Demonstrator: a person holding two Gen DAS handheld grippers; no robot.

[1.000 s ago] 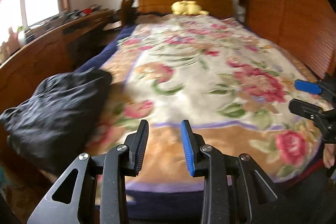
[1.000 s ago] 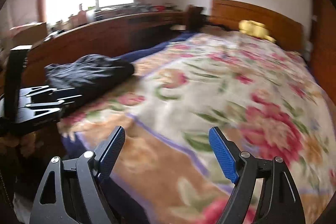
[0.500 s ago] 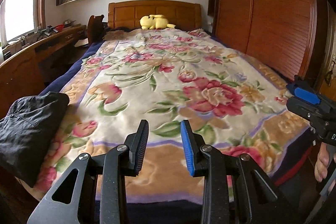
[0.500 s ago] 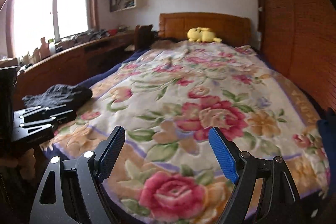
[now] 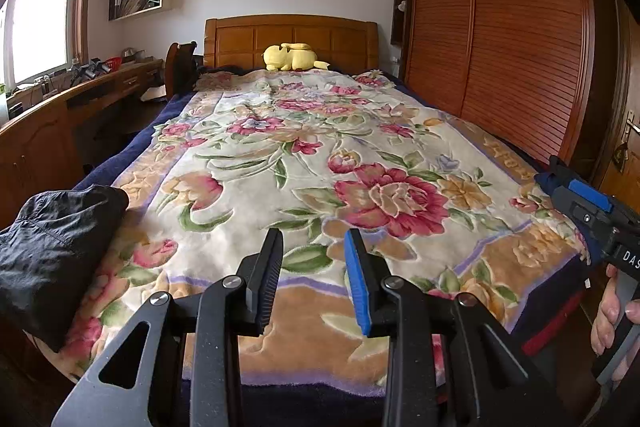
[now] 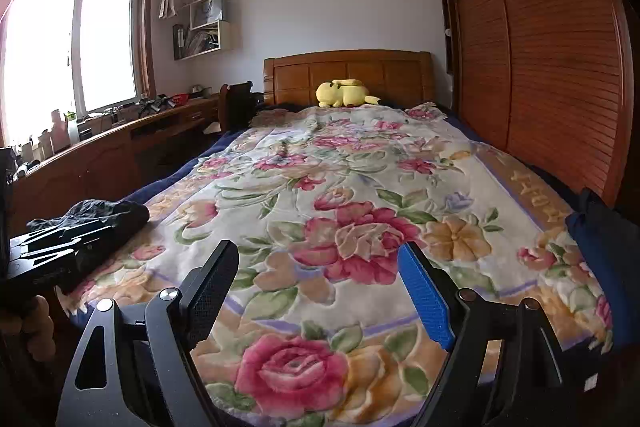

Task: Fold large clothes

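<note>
Both tools were up over the near foot of the bed (image 5: pixel 516 155), pointed down its length toward the headboard (image 5: pixel 292 39).

Left tool (image 5: pixel 314 281): jaws partly apart, narrow gap, nothing between them, so released and not grasping anything. In the right wrist view its body showed at the left edge, just in front of the black garment.

Right tool (image 6: pixel 320 293): jaws spread wide, nothing between the pads, only the floral blanket (image 6: pixel 360 195) visible through the gap. Released. In the left wrist view it sat at the far right edge, with a hand (image 5: pixel 612 311) wrapped around its grip.

Task item: black garment (image 5: pixel 52 251), bundled in a rough folded heap on the near left corner of the bed, on top of the blanket and hanging slightly past the edge. Neither tool touched it. The same bundle showed in the right wrist view at (image 6: pixel 108 215).

A dark blue cloth (image 6: pixel 600 239) lay at the near right edge of the bed; could not tell what kind of item it was.

Rest of scene: yellow plush toy (image 5: pixel 292 57) at the far end against the headboard, wooden counter (image 5: pixel 80 95) along the left wall under the window (image 6: pixel 68 39), slatted wardrobe doors (image 5: pixel 500 27) along the right.
</note>
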